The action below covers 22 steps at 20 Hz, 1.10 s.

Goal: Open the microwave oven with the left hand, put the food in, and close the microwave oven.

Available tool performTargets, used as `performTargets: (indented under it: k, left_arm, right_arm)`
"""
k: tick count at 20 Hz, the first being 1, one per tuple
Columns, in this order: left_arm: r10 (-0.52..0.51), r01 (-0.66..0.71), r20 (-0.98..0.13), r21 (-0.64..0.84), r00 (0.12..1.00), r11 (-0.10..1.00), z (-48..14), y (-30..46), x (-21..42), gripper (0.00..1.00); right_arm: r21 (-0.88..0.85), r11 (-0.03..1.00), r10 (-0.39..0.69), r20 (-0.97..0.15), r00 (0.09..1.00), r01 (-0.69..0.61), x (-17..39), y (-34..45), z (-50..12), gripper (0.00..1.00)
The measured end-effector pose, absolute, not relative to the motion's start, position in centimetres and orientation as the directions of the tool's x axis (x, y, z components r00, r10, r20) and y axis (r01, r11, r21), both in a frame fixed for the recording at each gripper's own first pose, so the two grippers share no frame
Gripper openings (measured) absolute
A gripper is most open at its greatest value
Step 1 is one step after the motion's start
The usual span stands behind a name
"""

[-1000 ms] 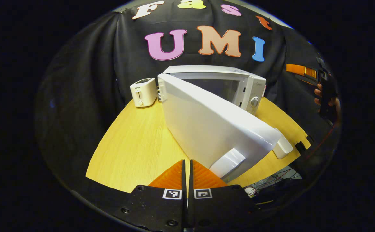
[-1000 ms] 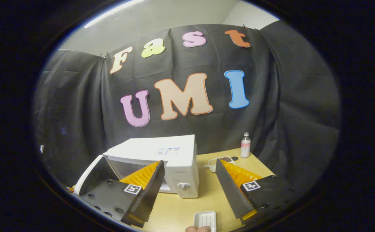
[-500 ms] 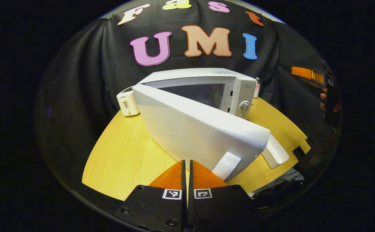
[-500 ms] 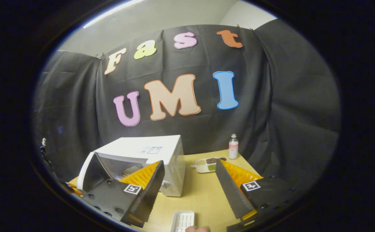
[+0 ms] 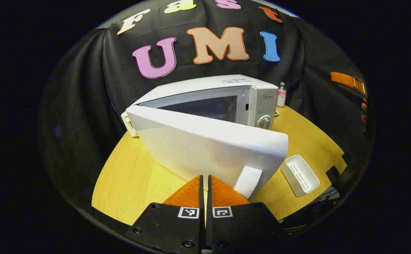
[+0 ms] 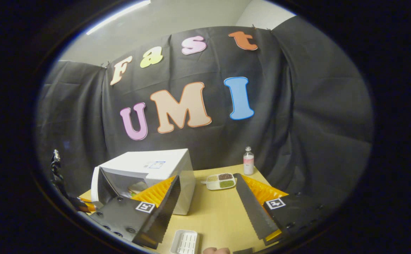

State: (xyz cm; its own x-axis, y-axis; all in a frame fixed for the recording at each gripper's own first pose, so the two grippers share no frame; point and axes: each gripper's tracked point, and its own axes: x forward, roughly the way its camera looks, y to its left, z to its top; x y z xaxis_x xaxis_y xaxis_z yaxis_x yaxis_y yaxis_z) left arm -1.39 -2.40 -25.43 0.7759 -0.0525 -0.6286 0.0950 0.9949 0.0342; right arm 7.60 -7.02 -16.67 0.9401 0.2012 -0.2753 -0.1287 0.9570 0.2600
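Now the microwave oven (image 5: pixel 226 95) stands on the counter (image 5: pixel 134 176) with its door (image 5: pixel 205 148) swung about half open, hinged on the left side, so the cavity opens toward the right. The left gripper (image 5: pixel 205 192) has its jaws pressed together with nothing between them, just before the door's outer face, near its handle (image 5: pixel 247 181). The right gripper (image 6: pixel 205 201) holds its jaws wide and empty, above the counter. The white tray (image 6: pixel 185 242) lies near below these jaws, a little to their left, its long axis pointing away. A divided dish (image 6: pixel 220 180) with food rests farther back, between the oven and a small bottle (image 6: pixel 248 161). I judge the right gripper is nearer to both.
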Motion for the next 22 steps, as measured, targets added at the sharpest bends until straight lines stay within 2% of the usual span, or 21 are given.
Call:
performTargets:
  k: [8, 14, 15, 16, 17, 22]
  left_arm:
    - [0.013, 0.015, -0.594, 0.042, 0.805, 0.999, -25.4, -5.2, 2.8, 0.00]
    - [0.010, 0.028, -0.575, 0.057, 0.818, 0.998, -25.2, -7.2, 5.6, 0.00]
    - [0.010, 0.026, -0.570, 0.054, 0.821, 0.998, -25.3, -7.4, 6.0, 0.00]
    - [0.005, 0.023, -0.570, 0.043, 0.821, 0.999, -25.5, -7.8, 6.5, 0.00]
    - [0.007, 0.019, -0.571, 0.040, 0.821, 0.999, -25.6, -7.9, 6.8, 0.00]
    - [0.000, 0.025, -0.559, 0.038, 0.829, 0.999, -25.8, -8.7, 9.2, 0.00]
  right_arm:
    - [0.238, 0.960, 0.213, -0.260, 0.942, -0.151, 8.6, -12.4, -17.3, 0.87]
    - [0.245, 0.959, 0.202, -0.248, 0.948, -0.141, 9.6, -15.3, -17.7, 0.87]
    - [0.246, 0.959, 0.201, -0.247, 0.948, -0.139, 9.6, -15.5, -17.8, 0.97]
    - [0.250, 0.958, 0.202, -0.247, 0.948, -0.139, 9.6, -15.7, -18.0, 0.97]
    - [0.252, 0.957, 0.206, -0.252, 0.946, -0.141, 9.4, -15.8, -18.1, 0.87]
    - [0.247, 0.959, 0.204, -0.269, 0.941, -0.138, 8.7, -16.6, -18.6, 0.87]
